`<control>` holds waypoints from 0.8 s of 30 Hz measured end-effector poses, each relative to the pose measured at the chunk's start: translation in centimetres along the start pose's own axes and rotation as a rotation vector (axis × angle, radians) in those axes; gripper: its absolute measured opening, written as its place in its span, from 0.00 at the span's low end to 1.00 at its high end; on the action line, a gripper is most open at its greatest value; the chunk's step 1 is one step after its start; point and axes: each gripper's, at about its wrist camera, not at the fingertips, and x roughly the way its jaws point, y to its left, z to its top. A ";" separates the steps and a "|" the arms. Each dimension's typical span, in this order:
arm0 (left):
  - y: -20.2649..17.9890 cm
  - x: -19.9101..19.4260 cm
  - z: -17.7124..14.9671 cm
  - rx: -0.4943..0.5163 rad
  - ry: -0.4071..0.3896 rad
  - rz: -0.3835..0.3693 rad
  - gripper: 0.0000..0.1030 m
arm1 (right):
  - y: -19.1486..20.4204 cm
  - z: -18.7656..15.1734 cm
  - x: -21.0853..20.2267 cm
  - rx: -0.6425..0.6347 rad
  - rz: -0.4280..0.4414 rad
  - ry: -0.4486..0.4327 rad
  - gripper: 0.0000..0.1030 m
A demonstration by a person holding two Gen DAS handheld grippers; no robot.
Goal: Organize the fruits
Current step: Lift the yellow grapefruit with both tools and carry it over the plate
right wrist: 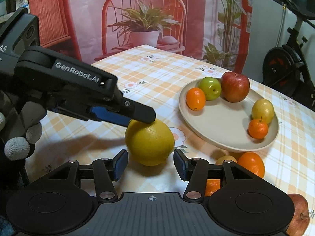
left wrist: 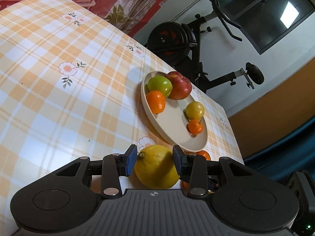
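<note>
Right now my left gripper [left wrist: 154, 162] has its blue pads closed on the lemon [left wrist: 156, 167], one pad on each side. From the right wrist view the lemon [right wrist: 150, 143] sits on the worktop [right wrist: 137, 68] with the left gripper [right wrist: 137, 118] reaching in from the left edge, its upper finger lying over the top of the fruit. My gloved left hand [right wrist: 17, 135] wraps the handle.

My right gripper [right wrist: 150, 164] is partly open just in front of the lemon, a pad on either side of it but not touching it, and it holds nothing.

Beyond the lemon, toward the worktop's right edge, stands the plate [right wrist: 216, 122]. On it a red apple [right wrist: 235, 87], a green apple [right wrist: 209, 88] and an orange [right wrist: 195, 99] touch one another at the far side, while a yellow fruit [right wrist: 262, 111] and a mandarin [right wrist: 258, 128] sit together at the right rim.

Off the plate, near my right gripper, lie another orange [right wrist: 252, 164], a small yellow fruit [right wrist: 226, 159] partly hidden, and a red apple [right wrist: 299, 214] at the near right corner.
</note>
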 end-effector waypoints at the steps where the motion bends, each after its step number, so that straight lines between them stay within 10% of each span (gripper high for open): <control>1: 0.0 0.0 0.0 0.002 -0.002 0.000 0.40 | -0.1 0.0 0.1 0.001 -0.002 0.000 0.46; 24: -2.3 0.4 1.3 0.083 -0.025 -0.014 0.40 | -1.4 0.2 -0.7 0.072 -0.014 -0.067 0.43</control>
